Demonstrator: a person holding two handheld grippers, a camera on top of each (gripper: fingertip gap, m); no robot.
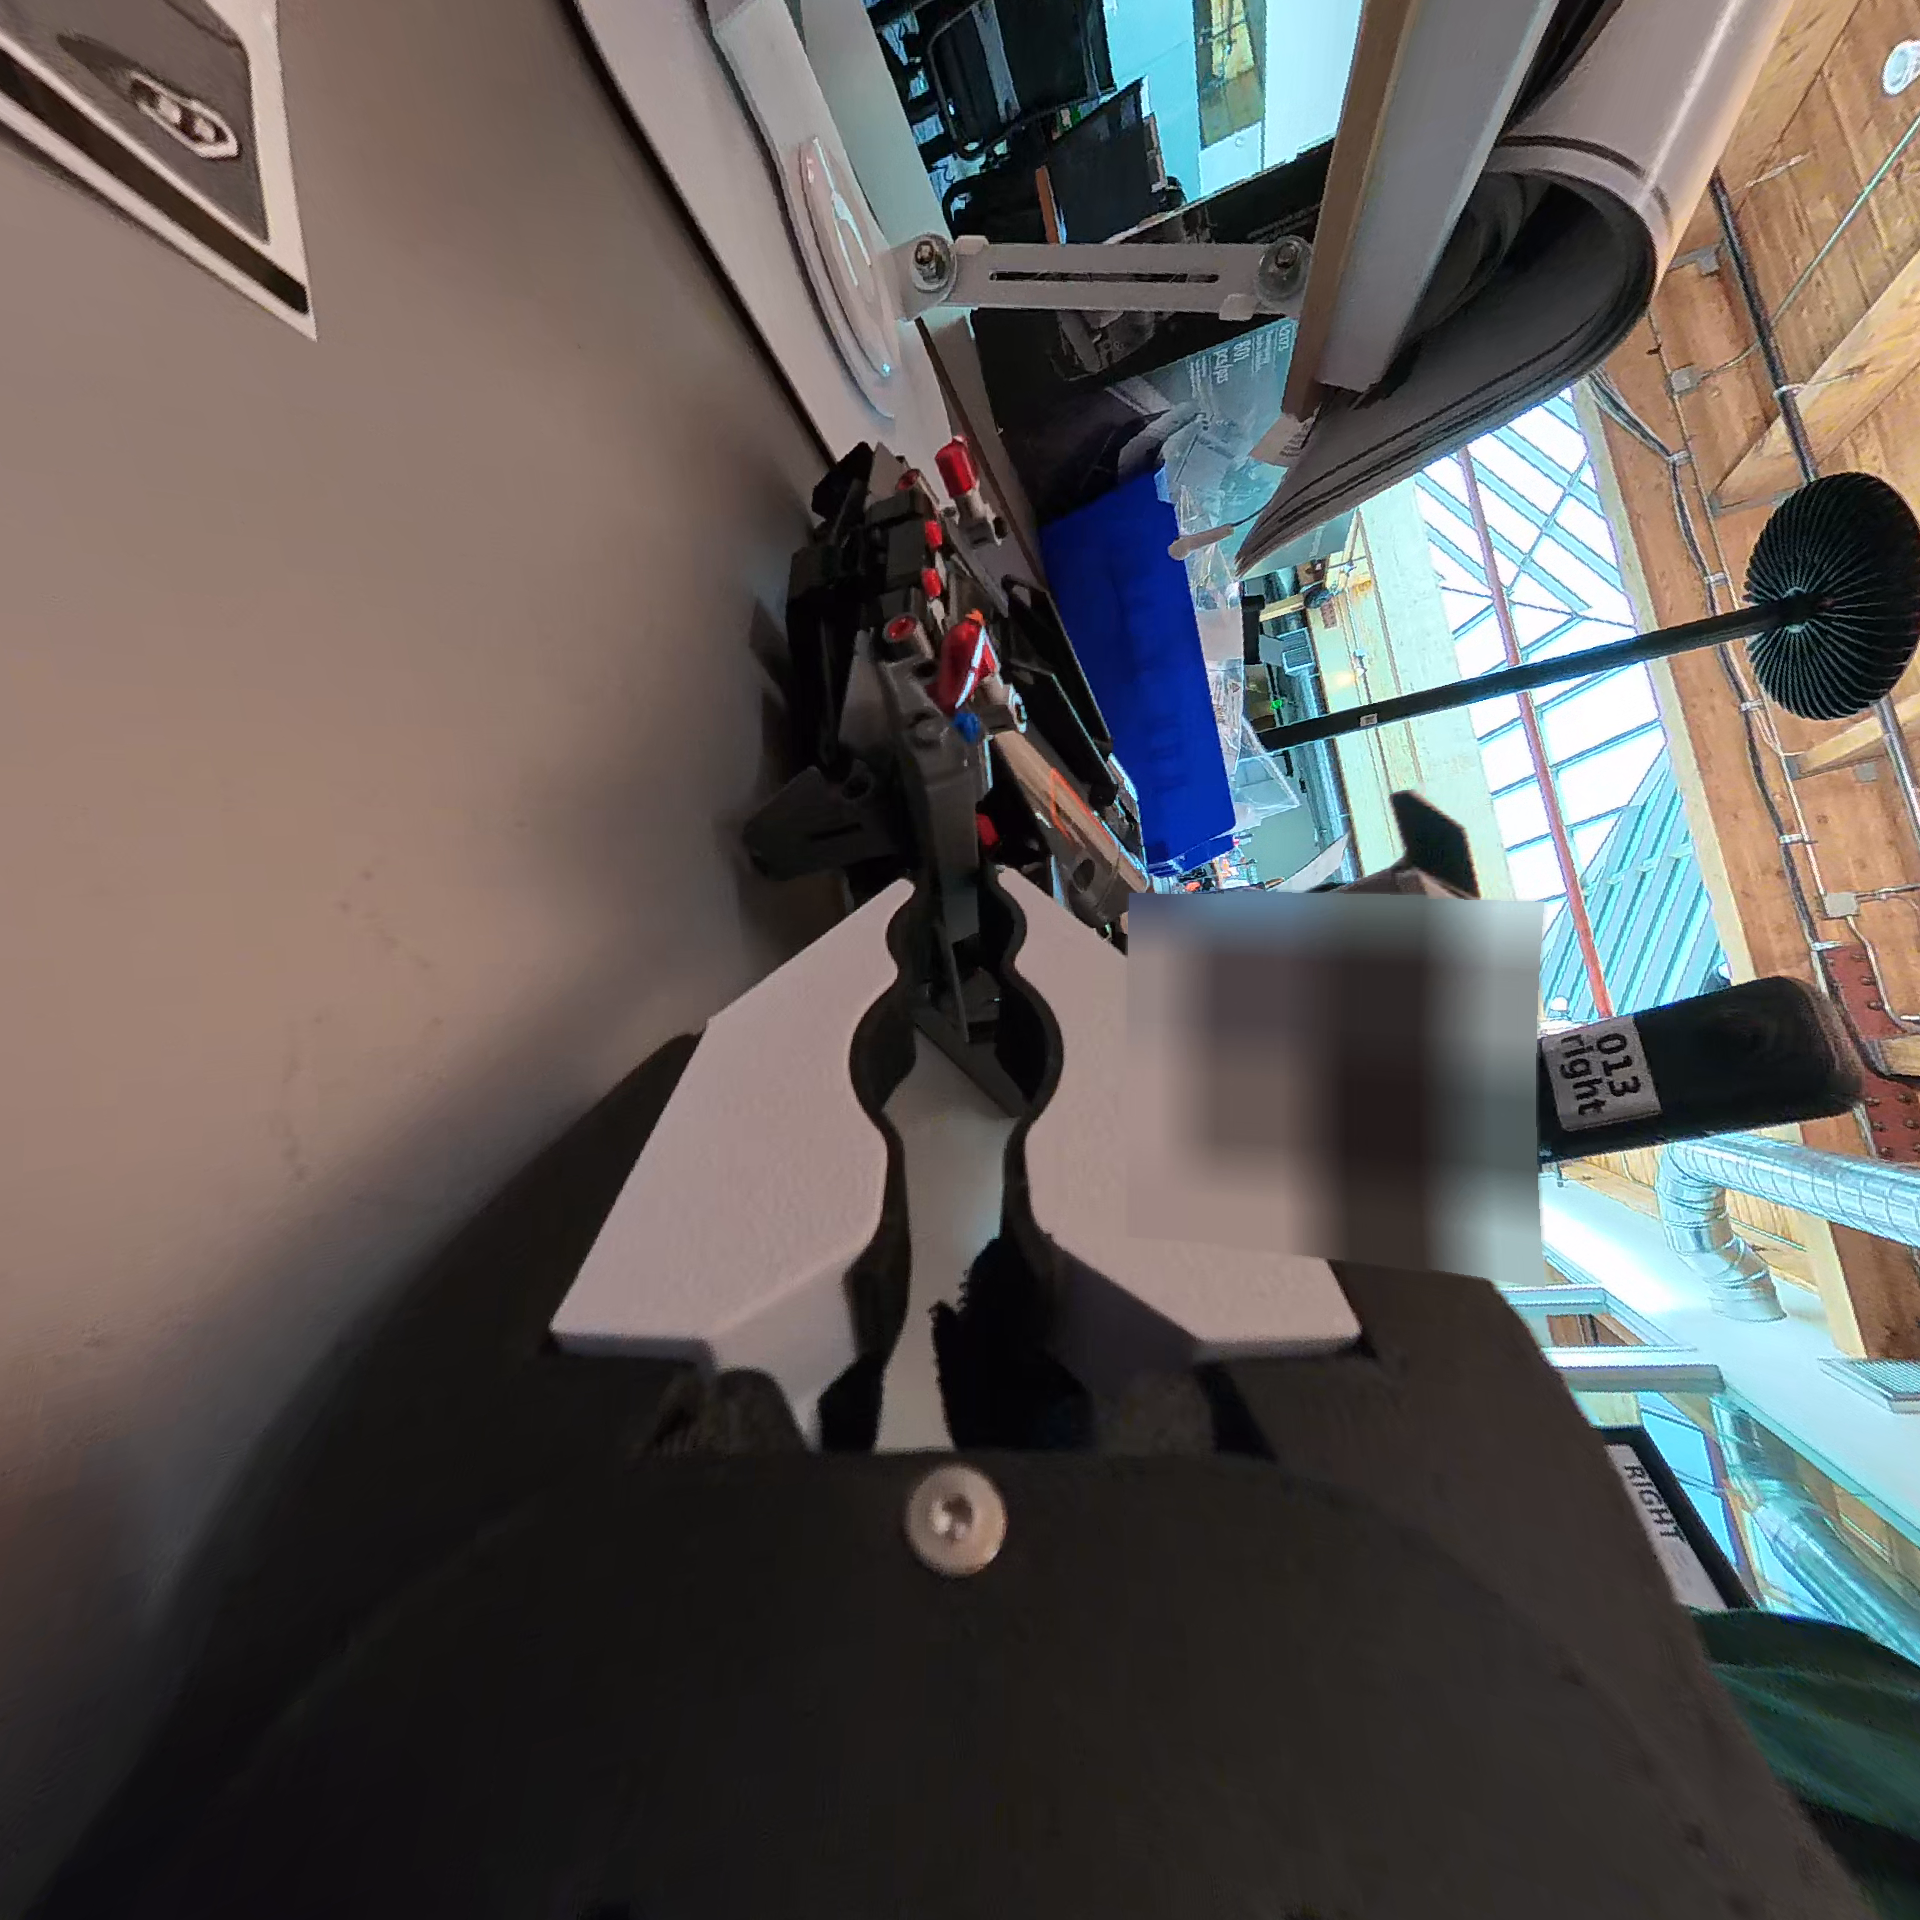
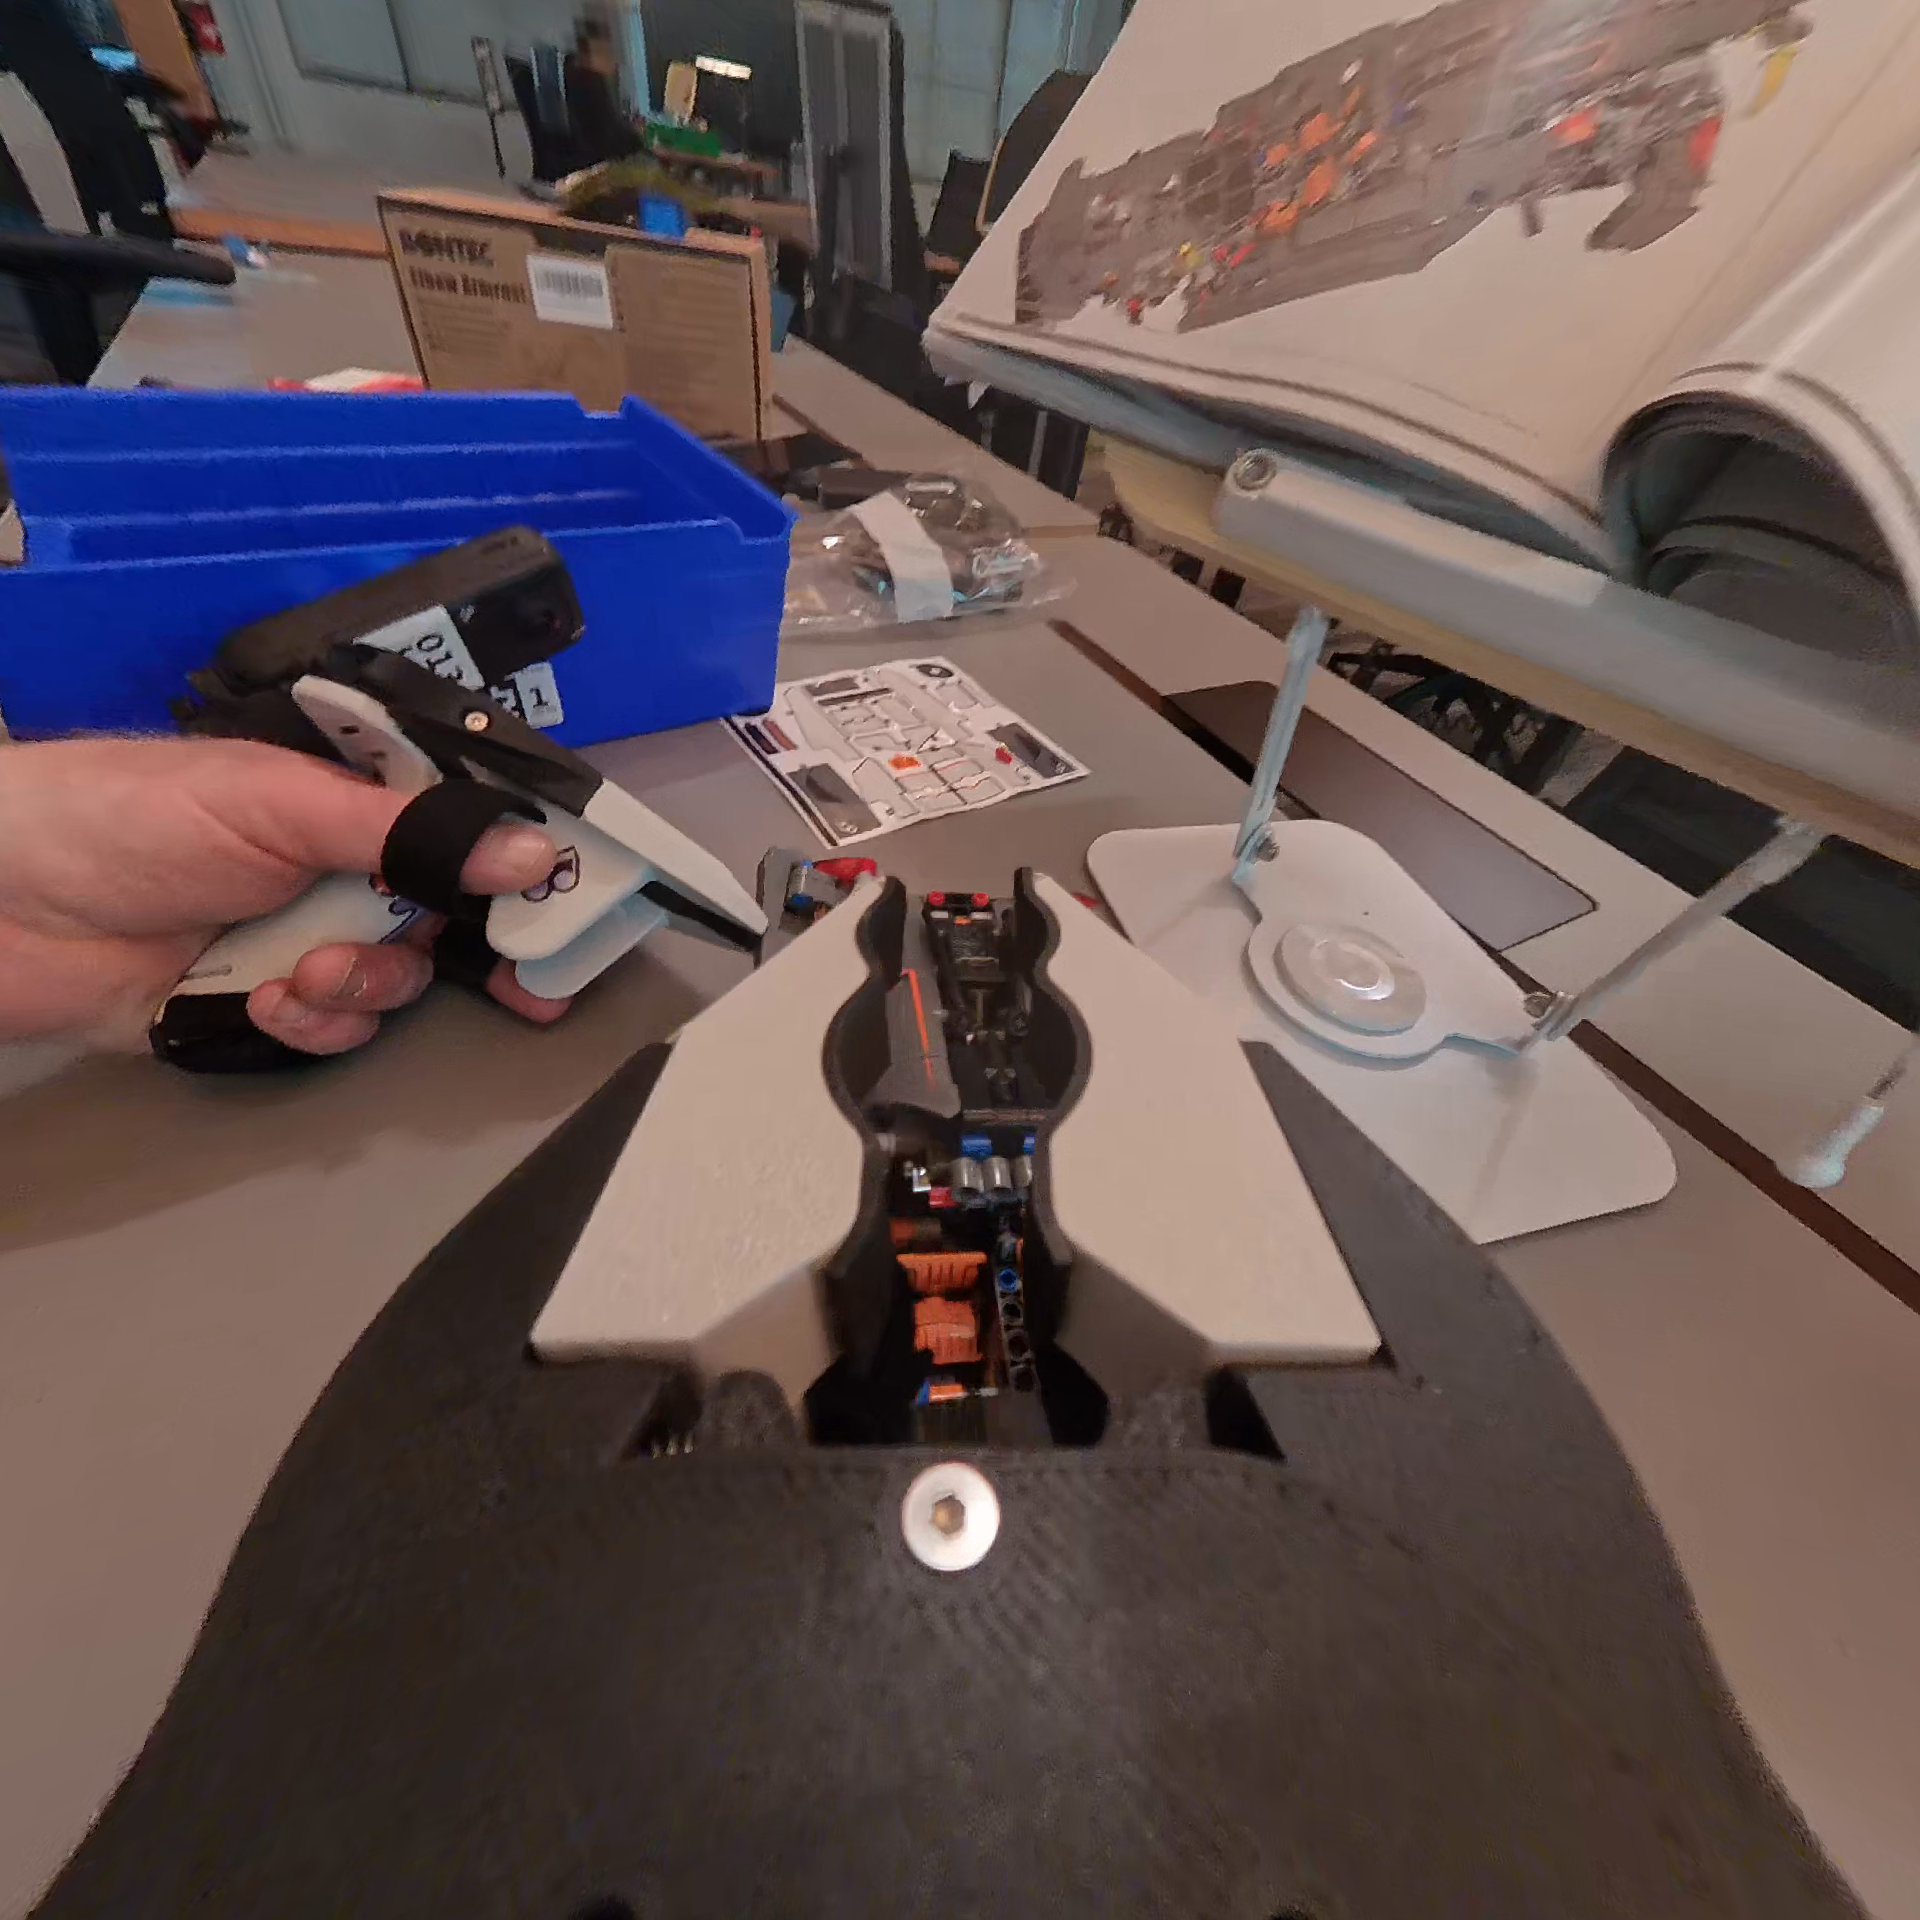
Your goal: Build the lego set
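Observation:
The lego model [image 2: 940, 1049] is a long black and grey build with orange and red parts. It lies lengthwise between the white fingers of my right gripper [image 2: 956, 894], which is shut on it just above the grey table [image 2: 312, 1195]. My left gripper [image 1: 961, 904] is shut on a dark end piece of the same model [image 1: 914, 644]. In the right wrist view the left gripper [image 2: 753, 925], held by a hand [image 2: 156, 862], meets the model's far left end.
A blue bin [image 2: 416, 540] stands at the back left, with a cardboard box [image 2: 582, 301] behind it. A sticker sheet [image 2: 904, 748] and a plastic bag of parts [image 2: 914, 561] lie ahead. The open instruction book [image 2: 1455, 208] rests on a white stand [image 2: 1351, 987] at the right. The left gripper's tips are roughly 12 cm from the right gripper's.

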